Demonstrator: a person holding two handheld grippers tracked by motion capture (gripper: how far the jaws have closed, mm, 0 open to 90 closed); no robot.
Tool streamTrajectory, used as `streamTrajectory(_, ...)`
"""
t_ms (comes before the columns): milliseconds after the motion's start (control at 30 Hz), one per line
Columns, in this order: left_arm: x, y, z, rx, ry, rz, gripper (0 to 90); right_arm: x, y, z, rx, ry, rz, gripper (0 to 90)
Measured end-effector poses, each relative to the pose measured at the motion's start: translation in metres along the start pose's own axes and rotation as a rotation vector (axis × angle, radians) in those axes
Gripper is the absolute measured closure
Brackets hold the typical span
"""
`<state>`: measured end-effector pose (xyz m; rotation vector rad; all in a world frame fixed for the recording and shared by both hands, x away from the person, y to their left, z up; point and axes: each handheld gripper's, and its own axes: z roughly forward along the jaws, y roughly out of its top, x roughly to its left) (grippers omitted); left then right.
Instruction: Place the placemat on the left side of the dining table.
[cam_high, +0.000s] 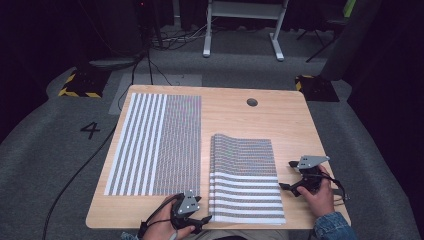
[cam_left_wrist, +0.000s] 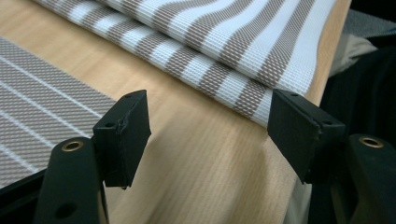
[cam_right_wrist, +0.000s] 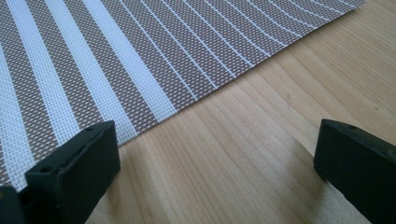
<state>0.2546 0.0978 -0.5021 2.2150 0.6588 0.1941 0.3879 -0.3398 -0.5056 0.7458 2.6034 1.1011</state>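
Two woven placemats with brown and white stripes lie on the wooden table (cam_high: 280, 120). The large mat (cam_high: 155, 145) is flat on the left half. The smaller mat (cam_high: 245, 180) lies at centre right, reaches the near edge and looks slightly humped at its far end. My left gripper (cam_high: 201, 214) sits at the near edge, just left of that mat's near corner. Its jaws stand open over bare wood (cam_left_wrist: 210, 135), with the smaller mat (cam_left_wrist: 224, 42) close ahead. My right gripper (cam_high: 286, 175) rests beside the mat's right edge, open (cam_right_wrist: 215, 168), with the mat (cam_right_wrist: 140, 56) ahead and nothing between the jaws.
A round cable hole (cam_high: 252, 102) lies in the table's far part. Bare wood runs between the two mats and along the right side. Grey carpet surrounds the table, with a black cable (cam_high: 75, 175) at left and a white desk frame (cam_high: 245, 25) behind.
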Motion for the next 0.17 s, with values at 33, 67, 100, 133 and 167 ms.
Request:
streamTrajectory(33,0.0000,-0.0002,-0.0008,0.001,0.001,-0.009,30.5,0.0000,0.0000,-0.0001,0.001,0.000,0.000,0.5)
streamTrajectory(67,-0.0006,-0.0010,-0.0007,-0.001,-0.002,-0.029,30.5,0.0000,0.0000,0.0000,0.000,0.000,0.000,0.4)
streamTrajectory(100,-0.0004,-0.0014,-0.0008,0.005,0.002,-0.025,30.1,0.0000,0.0000,0.0000,0.000,0.000,0.000,0.4)
streamTrajectory(133,-0.0003,-0.0029,0.0010,0.018,-0.013,-0.030,29.9,0.0000,0.0000,0.0000,0.000,0.000,0.000,0.4)
streamTrajectory(167,-0.0005,-0.0038,0.0010,0.014,-0.009,-0.033,29.4,0.0000,0.0000,0.0000,0.000,0.000,0.000,0.5)
